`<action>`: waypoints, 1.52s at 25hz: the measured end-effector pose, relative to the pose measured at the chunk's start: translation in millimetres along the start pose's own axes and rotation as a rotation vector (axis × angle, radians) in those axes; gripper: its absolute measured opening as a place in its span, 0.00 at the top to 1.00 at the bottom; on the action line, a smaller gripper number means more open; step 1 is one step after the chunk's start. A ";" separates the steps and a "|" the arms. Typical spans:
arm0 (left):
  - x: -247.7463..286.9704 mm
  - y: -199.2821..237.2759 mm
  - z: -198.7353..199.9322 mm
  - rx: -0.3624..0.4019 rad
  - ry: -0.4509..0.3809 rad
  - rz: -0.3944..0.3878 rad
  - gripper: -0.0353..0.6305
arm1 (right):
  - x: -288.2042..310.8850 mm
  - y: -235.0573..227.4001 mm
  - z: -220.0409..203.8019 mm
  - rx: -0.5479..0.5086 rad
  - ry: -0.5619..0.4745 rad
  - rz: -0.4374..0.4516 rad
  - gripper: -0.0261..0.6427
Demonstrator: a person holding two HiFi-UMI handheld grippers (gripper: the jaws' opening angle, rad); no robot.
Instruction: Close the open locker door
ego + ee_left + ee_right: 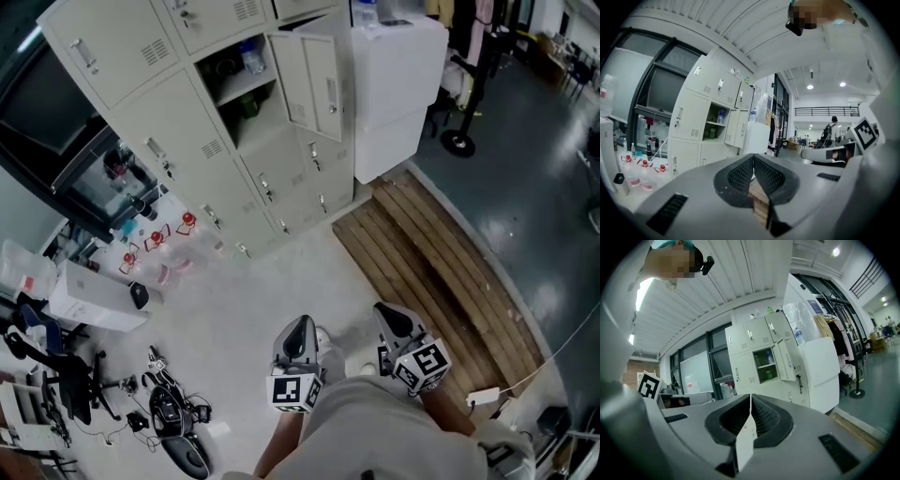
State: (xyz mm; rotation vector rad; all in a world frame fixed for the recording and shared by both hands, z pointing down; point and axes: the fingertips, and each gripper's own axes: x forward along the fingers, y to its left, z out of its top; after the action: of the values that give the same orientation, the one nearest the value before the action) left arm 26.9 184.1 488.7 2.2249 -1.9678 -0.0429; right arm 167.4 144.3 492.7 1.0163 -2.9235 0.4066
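The open locker door (pixel 314 84) stands at twelve o'clock in the head view. It is swung out to the right of its open compartment (pixel 236 86) in the locker bank (pixel 178 141), well apart from both tools. The left gripper (pixel 300 330) and right gripper (pixel 396 321), at six o'clock, have their jaws pressed together, holding nothing. I judge it best to walk closer, then push the door's free edge with a closed tip and follow its arc until flush, minding the wooden pallet (pixel 431 262) at three.
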 end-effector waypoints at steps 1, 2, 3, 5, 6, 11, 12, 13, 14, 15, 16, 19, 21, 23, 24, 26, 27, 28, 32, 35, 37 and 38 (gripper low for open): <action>12.2 8.2 3.7 0.002 -0.002 -0.006 0.94 | 12.5 -4.7 3.7 -0.001 0.001 -0.004 0.92; 24.2 16.4 6.8 0.003 -0.004 -0.010 0.94 | 25.3 -9.2 6.9 -0.004 0.003 -0.007 0.92; 35.6 24.5 9.3 0.002 -0.006 -0.014 0.94 | 37.8 -13.2 9.8 -0.007 0.005 -0.010 0.92; 56.7 40.6 14.0 -0.003 -0.010 -0.021 0.94 | 62.5 -19.2 15.9 -0.015 0.008 -0.010 0.92; 66.6 48.9 16.8 -0.005 -0.012 -0.024 0.94 | 75.1 -21.2 19.5 -0.020 0.008 -0.008 0.92; 109.5 82.6 32.9 -0.019 -0.008 -0.068 0.94 | 132.4 -28.7 39.8 -0.042 0.003 -0.017 0.92; 116.5 87.6 35.4 -0.013 -0.008 -0.080 0.94 | 141.8 -29.6 42.3 -0.044 0.001 -0.019 0.92; 123.1 93.0 37.8 -0.005 -0.010 -0.090 0.94 | 150.8 -30.0 44.0 -0.044 -0.001 -0.022 0.92; 129.2 98.8 40.2 0.001 -0.012 -0.096 0.94 | 159.4 -30.0 45.3 -0.043 -0.002 -0.024 0.92; 134.8 105.0 42.6 0.005 -0.016 -0.099 0.94 | 167.6 -29.9 46.2 -0.040 -0.002 -0.027 0.92; 140.0 111.2 45.0 0.005 -0.021 -0.100 0.94 | 175.6 -29.8 46.5 -0.036 -0.001 -0.029 0.92; 152.1 126.7 51.9 0.001 -0.032 -0.097 0.94 | 196.7 -29.1 45.5 -0.034 0.002 -0.024 0.92; 158.8 132.9 54.1 -0.011 -0.035 -0.095 0.94 | 207.5 -30.1 46.1 -0.039 0.006 -0.018 0.92; 166.8 139.0 56.0 -0.024 -0.037 -0.088 0.94 | 217.6 -33.5 47.8 -0.040 0.010 -0.017 0.92; 171.7 142.3 57.6 -0.027 -0.038 -0.084 0.94 | 222.6 -35.9 49.1 -0.040 0.011 -0.016 0.92; 183.7 148.6 61.7 -0.023 -0.041 -0.076 0.94 | 233.2 -43.3 52.7 -0.041 0.008 -0.012 0.92; 190.6 151.6 64.3 -0.015 -0.045 -0.074 0.94 | 239.4 -48.4 54.7 -0.041 0.004 -0.010 0.92; 197.8 154.2 66.8 -0.005 -0.048 -0.072 0.94 | 246.2 -54.5 56.3 -0.040 -0.002 -0.009 0.92; 225.2 161.5 75.7 0.012 -0.062 -0.054 0.94 | 271.6 -81.4 65.2 -0.040 -0.012 0.006 0.92; 253.4 165.7 83.5 0.016 -0.072 -0.033 0.94 | 291.3 -102.0 79.6 -0.060 -0.018 0.046 0.92; 275.5 165.8 90.0 0.018 -0.082 -0.025 0.94 | 305.8 -120.7 89.5 -0.072 -0.018 0.062 0.92; 286.8 165.4 93.3 0.022 -0.088 -0.022 0.94 | 313.5 -131.2 94.4 -0.078 -0.018 0.066 0.92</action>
State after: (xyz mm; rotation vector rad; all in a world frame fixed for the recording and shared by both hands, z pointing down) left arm -111.4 -128.2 447.2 2.2964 -1.9977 -0.1248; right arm 7.0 -168.7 465.1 0.9206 -2.9698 0.2835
